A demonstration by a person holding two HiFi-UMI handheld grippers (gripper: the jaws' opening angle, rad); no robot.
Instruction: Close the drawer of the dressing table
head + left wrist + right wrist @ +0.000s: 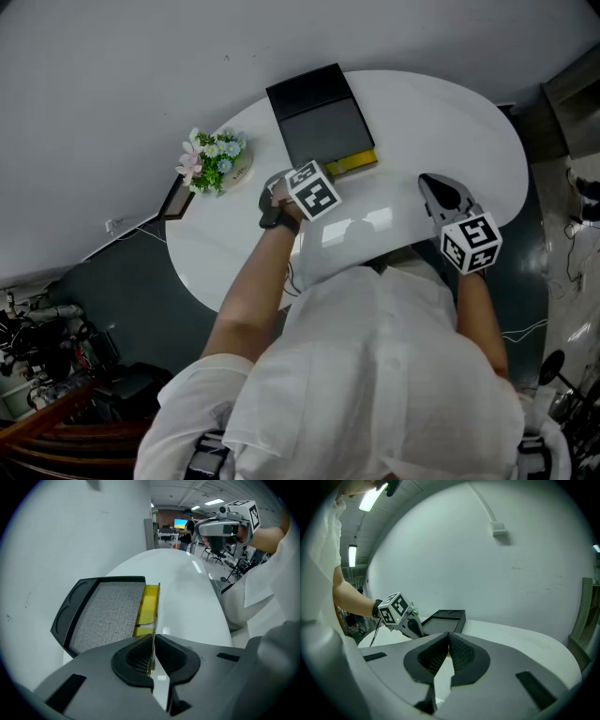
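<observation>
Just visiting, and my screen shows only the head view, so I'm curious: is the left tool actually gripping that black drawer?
Observer: Yes. The left gripper has its jaws shut on the thin front edge of the drawer.
Visitor: Is the right one carrying anything?
Observer: No. The right gripper has its jaws together, with nothing between them.
Visitor: What's in the room beyond?
Observer: Ceiling lights and a bright screen, far off.

Bench (450,112) open across the right half and lower left of the head view. Blocking: drawer (319,112) at upper centre on the wall side, flowers (214,161) at the left rim, left tool (153,663) clamped on the drawer's thin front edge, right tool (439,190) right of centre.
</observation>
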